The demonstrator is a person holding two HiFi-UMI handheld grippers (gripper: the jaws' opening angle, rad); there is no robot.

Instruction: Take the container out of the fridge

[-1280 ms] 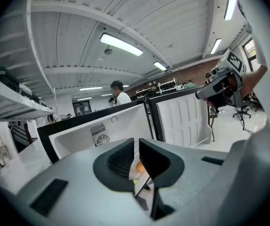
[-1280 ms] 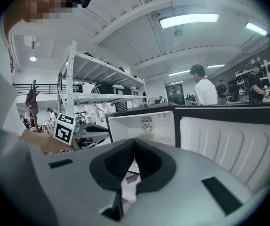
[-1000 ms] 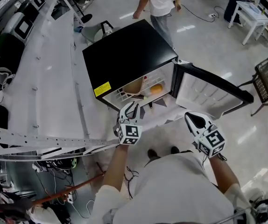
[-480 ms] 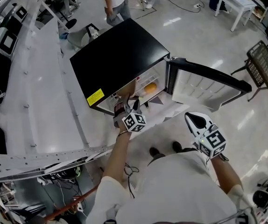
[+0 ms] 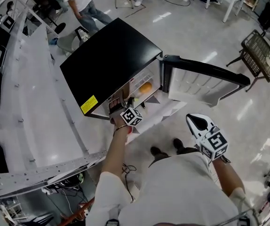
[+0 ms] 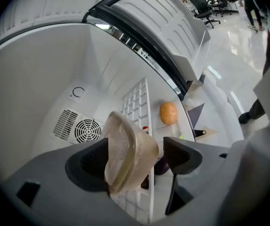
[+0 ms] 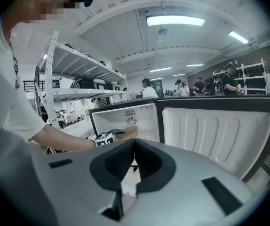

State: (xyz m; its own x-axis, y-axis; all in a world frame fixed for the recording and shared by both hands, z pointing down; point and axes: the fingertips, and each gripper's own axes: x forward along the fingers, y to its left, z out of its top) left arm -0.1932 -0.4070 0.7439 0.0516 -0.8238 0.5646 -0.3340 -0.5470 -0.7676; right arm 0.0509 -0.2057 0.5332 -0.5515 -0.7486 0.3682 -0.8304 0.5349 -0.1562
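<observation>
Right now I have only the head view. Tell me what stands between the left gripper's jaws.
Observer: A translucent container, tilted, stands between the jaws of the left gripper, which are opening; the right-hand jaw is clear of it.
Operator: Report anything close to it.
Observer: A dark purple thing sits beside it, near the right-hand jaw; I cannot tell what it is.
Operator: Now check the right gripper.
Observer: The right gripper has its jaws together with nothing between them.
</observation>
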